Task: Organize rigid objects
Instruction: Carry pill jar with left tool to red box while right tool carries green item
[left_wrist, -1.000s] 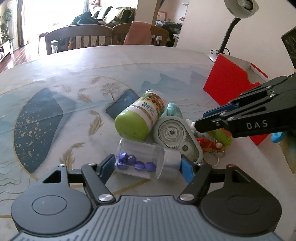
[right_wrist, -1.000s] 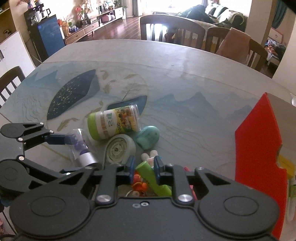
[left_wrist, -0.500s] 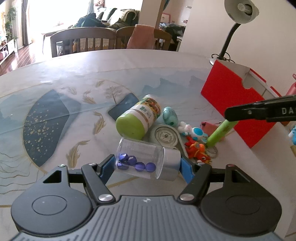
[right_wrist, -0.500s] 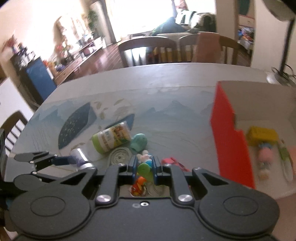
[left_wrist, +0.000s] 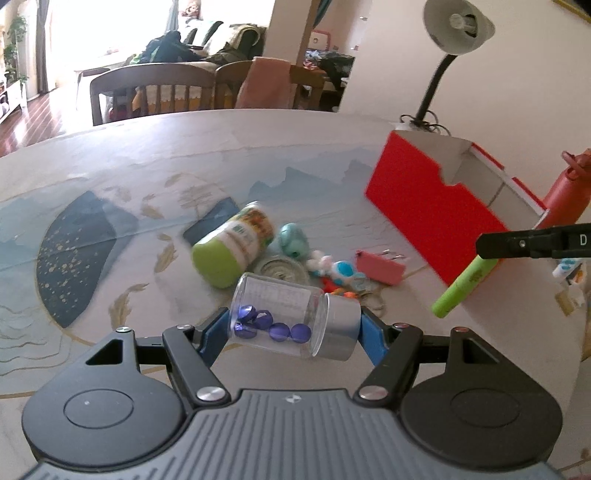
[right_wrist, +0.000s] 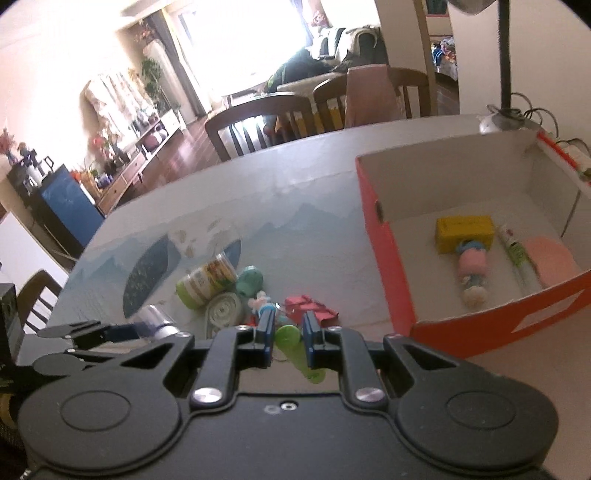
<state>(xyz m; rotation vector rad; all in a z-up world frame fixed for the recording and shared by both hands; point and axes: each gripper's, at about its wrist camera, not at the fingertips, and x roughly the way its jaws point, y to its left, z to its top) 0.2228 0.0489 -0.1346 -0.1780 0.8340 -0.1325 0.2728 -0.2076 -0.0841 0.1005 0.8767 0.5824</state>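
My left gripper (left_wrist: 291, 325) is shut on a clear jar (left_wrist: 284, 314) with a silver lid and purple beads, held sideways above the table. In the right wrist view that jar (right_wrist: 155, 319) shows at the lower left. My right gripper (right_wrist: 289, 328) is shut on a green tube (right_wrist: 293, 345), which hangs tilted in front of the red box (left_wrist: 424, 206) in the left wrist view, green tube (left_wrist: 463, 286). The open red box (right_wrist: 388, 258) holds a yellow block (right_wrist: 463, 232), a doll (right_wrist: 471, 266) and a pink item. A green-capped bottle (left_wrist: 232, 247) lies on the table.
Beside the bottle lie a teal egg shape (left_wrist: 293, 240), a round white reel (left_wrist: 282, 267), small toy figures (left_wrist: 332, 267) and a pink case (left_wrist: 378, 267). A desk lamp (left_wrist: 454, 33) and a red flask (left_wrist: 569, 192) stand behind the box. Chairs (left_wrist: 155, 88) line the far edge.
My right gripper lifted the green tube out of the pile, rolled, and carried it right to the red box. My left gripper raised the jar off the table.
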